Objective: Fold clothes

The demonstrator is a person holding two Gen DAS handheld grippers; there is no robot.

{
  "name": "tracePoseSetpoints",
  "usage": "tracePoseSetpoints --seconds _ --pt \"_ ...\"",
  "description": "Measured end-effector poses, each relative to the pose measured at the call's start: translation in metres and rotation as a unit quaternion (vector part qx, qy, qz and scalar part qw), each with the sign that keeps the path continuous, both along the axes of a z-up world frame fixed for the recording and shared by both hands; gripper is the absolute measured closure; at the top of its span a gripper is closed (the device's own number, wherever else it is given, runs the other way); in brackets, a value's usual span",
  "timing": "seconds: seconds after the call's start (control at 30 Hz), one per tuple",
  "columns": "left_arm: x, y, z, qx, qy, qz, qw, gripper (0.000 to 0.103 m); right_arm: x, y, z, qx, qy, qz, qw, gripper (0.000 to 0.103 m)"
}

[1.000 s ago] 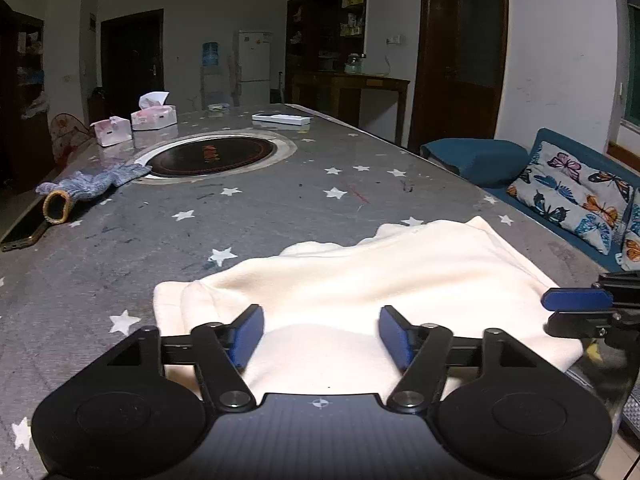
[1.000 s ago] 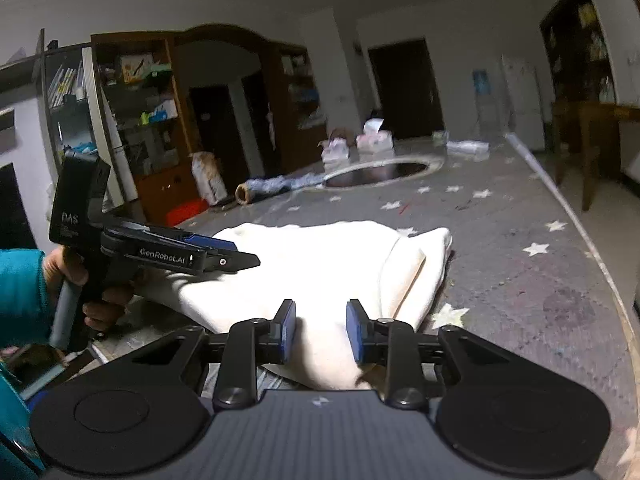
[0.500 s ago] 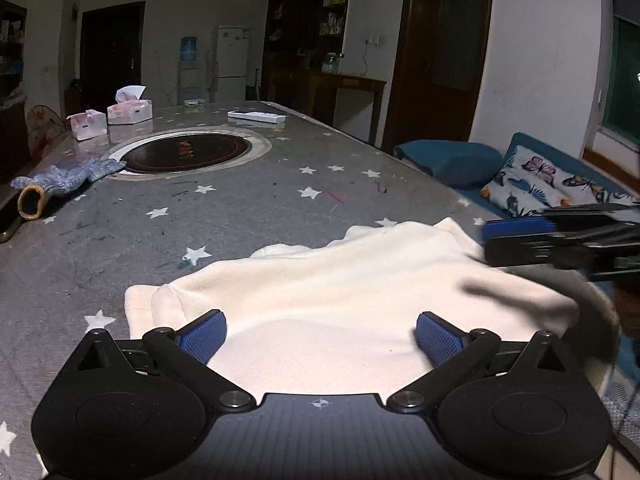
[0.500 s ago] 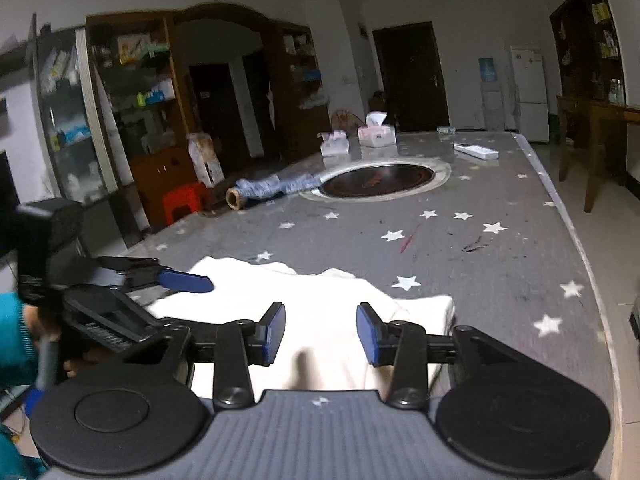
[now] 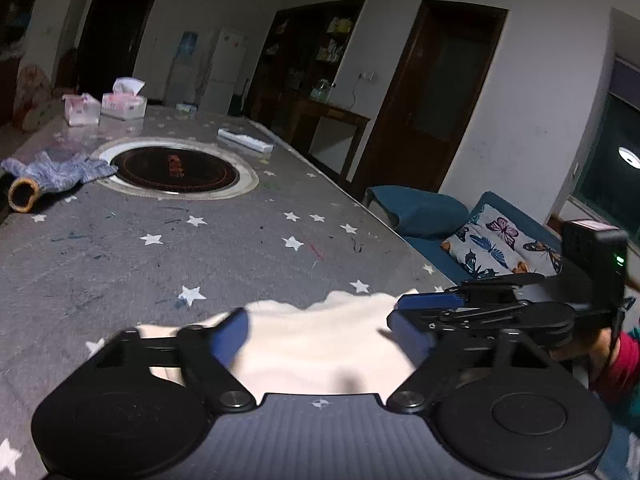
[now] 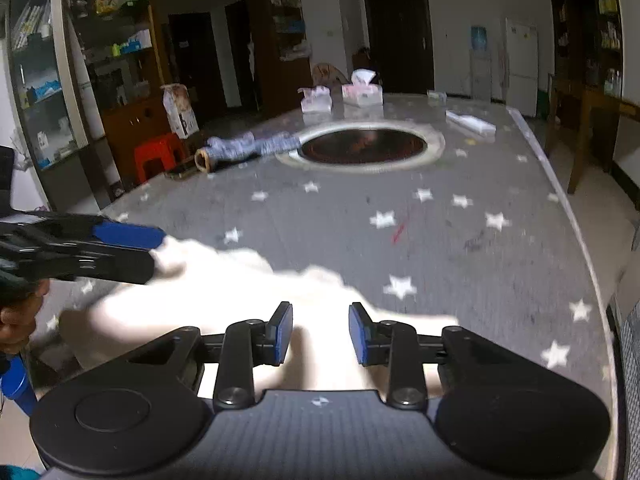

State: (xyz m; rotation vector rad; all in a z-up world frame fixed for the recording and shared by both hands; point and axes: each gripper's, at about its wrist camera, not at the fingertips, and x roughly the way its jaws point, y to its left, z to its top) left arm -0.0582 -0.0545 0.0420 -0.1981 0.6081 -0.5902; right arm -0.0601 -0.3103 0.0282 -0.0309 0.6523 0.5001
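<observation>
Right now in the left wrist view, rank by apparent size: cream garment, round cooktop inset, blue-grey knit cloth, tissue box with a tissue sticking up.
1. cream garment, nearest the camera and partly hidden, so unsure against 2
2. round cooktop inset
3. blue-grey knit cloth
4. tissue box, farthest away

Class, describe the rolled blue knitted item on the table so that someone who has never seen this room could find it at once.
Start at the long grey table with white stars and find the round dark cooktop set into it. Just beside the cooktop's rim lies a blue-grey knitted cloth, rolled so that one end shows a tan ring. Unlike the cream garment near the tools, it is small and speckled.
</observation>
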Motion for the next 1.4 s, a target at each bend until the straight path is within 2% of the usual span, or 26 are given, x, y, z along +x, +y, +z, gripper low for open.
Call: tracePoseSetpoints --seconds 0.07,0.13,0.33,0.47,0.6,0.77,0.9,1.17,1.4 --pt "0.012 -0.003 -0.003 -0.003 0.015 0.001 0.9999 0.061 0.006 0.005 0.004 0.007 -0.001 0.004 1.0 0.078" --pt "0.024 -0.006 -0.009 -0.003 0.032 0.006 0.9995 0.07 0.012 0.012 0.005 0.008 0.001 0.009 1.0 0.081" --pt "0.039 -0.008 -0.025 0.025 0.051 0.023 0.9981 0.078 0.03 0.032 -0.006 -0.015 0.023 0.012 1.0 0.085" --pt "0.039 -0.007 -0.023 0.024 0.057 0.026 0.9977 0.078 0.031 0.038 -0.007 -0.037 0.021 0.013 0.999 0.085" --pt "0.036 -0.01 -0.013 0.035 0.031 0.029 0.9985 0.075 0.028 0.04 0.001 -0.024 0.013 0.018 0.999 0.085" --pt "0.046 -0.013 -0.023 0.058 0.048 0.032 0.9966 0.078 0.036 0.052 -0.007 -0.031 0.026 0.024 0.999 0.085" --pt "0.045 -0.01 -0.021 0.053 0.051 0.034 0.9968 0.077 0.034 0.054 -0.005 -0.035 0.025 0.029 0.999 0.085" --pt "0.014 0.012 -0.005 0.023 0.031 0.043 0.9983 0.077 -0.016 0.053 0.014 -0.025 0.006 0.084 0.996 0.084" --pt "-0.038 0.009 0.0 0.033 0.009 -0.01 0.9994 0.077 -0.062 0.06 0.019 -0.027 -0.016 0.125 0.992 0.084"
